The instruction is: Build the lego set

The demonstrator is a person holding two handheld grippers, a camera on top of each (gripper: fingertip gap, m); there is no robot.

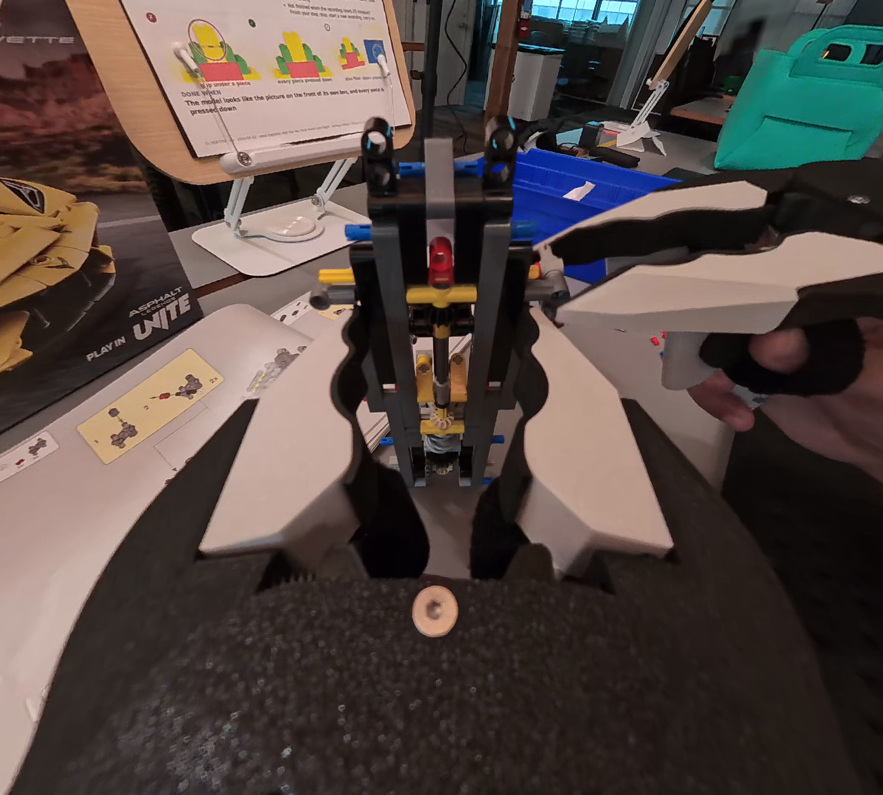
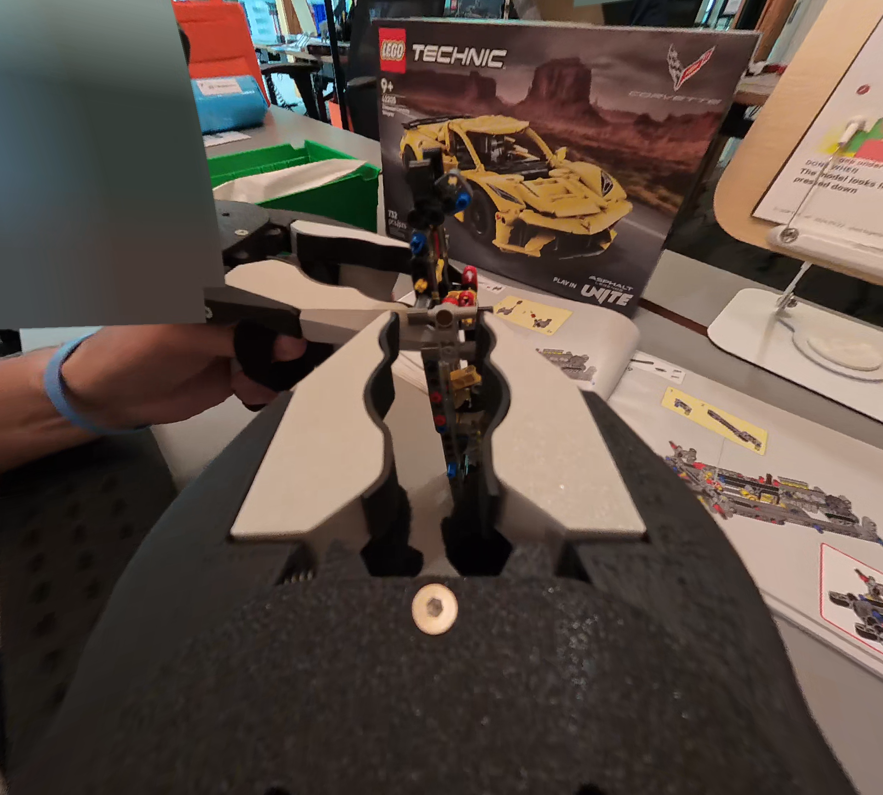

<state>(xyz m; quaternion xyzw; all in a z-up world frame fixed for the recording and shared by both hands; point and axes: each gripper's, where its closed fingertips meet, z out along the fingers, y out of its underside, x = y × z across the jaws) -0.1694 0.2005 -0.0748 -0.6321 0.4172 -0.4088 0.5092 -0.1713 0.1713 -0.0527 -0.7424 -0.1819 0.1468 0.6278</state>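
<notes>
Two grippers: both are on the same half-built chassis, held up off the table.
Left gripper [image 1: 442, 342]: clamped on the lego frame [image 1: 439, 294] from both sides, fingers pressed into the dark grey side beams. Frame stands upright between them, long way up.
Right gripper [image 2: 437, 318]: comes in from the side and is closed on a grey axle piece [image 2: 442, 318] sticking out of the frame's edge. In the left wrist view you can see its white fingertips [image 1: 554, 275] meeting right at that stub.
Frame details: black and dark grey beams, a red connector [image 1: 439, 261] near the middle, a yellow cross piece just under it, blue pins poking out the sides, two black connectors at the top end.
Hands: a person's hand [image 2: 157, 375] wraps the left gripper's handle, blue band on the wrist.
Booklet [image 2: 745, 461]: open flat on the table under the grippers, build-step drawings showing.
Set box [image 2: 549, 160]: standing upright at the far edge of the table, yellow car on the front.
Instruction sheet [image 1: 248, 22]: propped on a wooden stand with a white base, beside the box.
Bins: blue bin [image 1: 564, 199] behind the frame on one side, green bin [image 2: 296, 184] with a white sheet in it on the other.
</notes>
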